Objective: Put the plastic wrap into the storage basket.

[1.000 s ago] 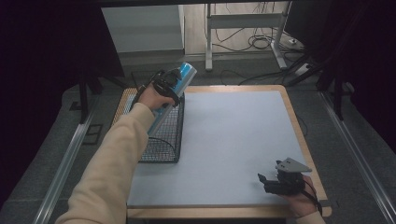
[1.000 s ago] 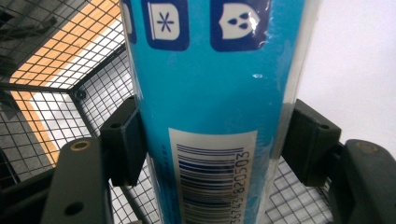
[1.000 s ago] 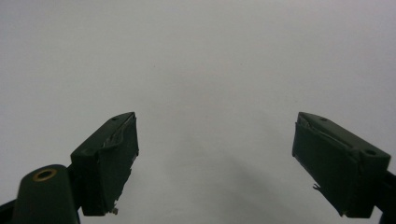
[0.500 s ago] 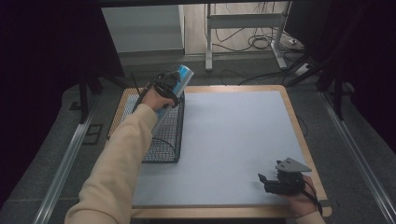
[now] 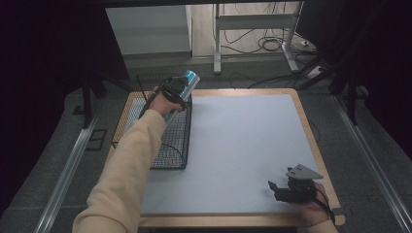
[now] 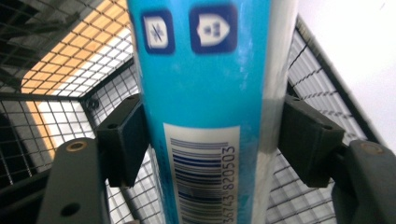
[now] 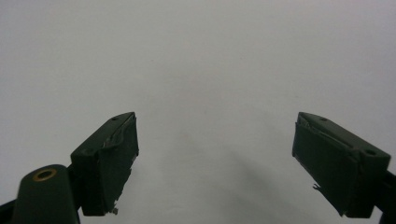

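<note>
A blue cylindrical can [image 5: 189,77] with a barcode label [image 6: 205,93] stands tilted between the jaws of my left gripper [image 5: 176,90] [image 6: 210,140], over the far end of a black wire basket [image 5: 170,145]. Both pads still touch the can's sides, though the jaws have just been opening slightly. Basket mesh [image 6: 56,116] lies right below and behind the can. My right gripper [image 5: 273,189] [image 7: 215,158] rests low at the near right corner of the white mat [image 5: 243,141], open, with nothing between its jaws.
The basket sits along the mat's left edge on a wooden table [image 5: 311,141]. A grey floor, metal rails and a desk frame with cables [image 5: 252,43] lie beyond the table.
My left hand has sunk a little towards the basket with the can. The right hand has stayed put.
</note>
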The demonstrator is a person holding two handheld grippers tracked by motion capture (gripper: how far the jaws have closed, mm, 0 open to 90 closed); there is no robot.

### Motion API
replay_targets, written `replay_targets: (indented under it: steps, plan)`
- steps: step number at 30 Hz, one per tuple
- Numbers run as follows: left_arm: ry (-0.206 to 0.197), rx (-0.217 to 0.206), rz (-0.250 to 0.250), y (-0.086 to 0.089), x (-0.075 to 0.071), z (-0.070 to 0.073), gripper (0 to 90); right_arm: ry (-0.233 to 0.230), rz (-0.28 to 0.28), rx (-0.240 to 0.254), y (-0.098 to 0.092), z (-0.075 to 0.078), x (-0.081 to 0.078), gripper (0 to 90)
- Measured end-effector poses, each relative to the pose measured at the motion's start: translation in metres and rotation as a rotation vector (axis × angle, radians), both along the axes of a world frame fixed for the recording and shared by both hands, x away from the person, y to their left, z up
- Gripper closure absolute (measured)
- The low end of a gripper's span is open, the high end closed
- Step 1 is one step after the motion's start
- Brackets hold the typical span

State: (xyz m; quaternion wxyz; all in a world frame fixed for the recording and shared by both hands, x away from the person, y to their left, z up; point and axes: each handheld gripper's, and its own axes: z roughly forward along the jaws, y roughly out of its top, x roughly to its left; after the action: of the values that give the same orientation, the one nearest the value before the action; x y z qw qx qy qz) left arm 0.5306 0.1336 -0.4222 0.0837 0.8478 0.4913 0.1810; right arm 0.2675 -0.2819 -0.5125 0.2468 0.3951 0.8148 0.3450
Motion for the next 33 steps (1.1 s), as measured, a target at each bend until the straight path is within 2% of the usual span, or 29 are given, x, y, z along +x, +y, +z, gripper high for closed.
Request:
replay_targets:
  steps: [8, 12, 14, 16, 18, 26, 28, 30, 33]
  plan:
    - [-0.023, -0.075, 0.008, 0.000, -0.014, 0.016, 15.7, 0.004, -0.006, 0.016, -0.001, 0.001, 0.000, 14.8]
    - [-0.057, -0.135, -0.015, -0.002, -0.029, 0.027, 13.4, -0.002, -0.001, 0.016, 0.001, 0.003, 0.001, 14.8]
    - [-0.071, -0.159, -0.032, -0.003, -0.036, 0.030, 13.4, -0.013, -0.016, 0.009, 0.003, 0.004, 0.003, 14.6]
    - [-0.062, -0.158, -0.040, -0.007, -0.045, 0.031, 13.9, -0.010, -0.027, 0.013, 0.003, 0.005, 0.004, 14.5]
    - [-0.072, -0.159, -0.063, -0.010, -0.054, 0.033, 13.2, -0.012, -0.027, 0.016, 0.004, 0.005, 0.005, 14.5]
    - [-0.131, -0.242, -0.153, -0.023, -0.091, 0.050, 13.5, -0.013, -0.008, 0.012, 0.004, 0.004, 0.006, 14.6]
    - [-0.127, -0.275, -0.193, -0.030, -0.103, 0.052, 13.7, -0.022, -0.015, 0.017, 0.003, 0.007, 0.004, 14.5]
    - [-0.116, -0.278, -0.223, -0.037, -0.113, 0.052, 13.8, -0.031, -0.020, 0.017, 0.002, 0.009, 0.003, 14.6]
    - [-0.127, -0.288, -0.270, -0.047, -0.131, 0.054, 13.8, -0.031, -0.026, 0.016, 0.002, 0.009, 0.002, 14.6]
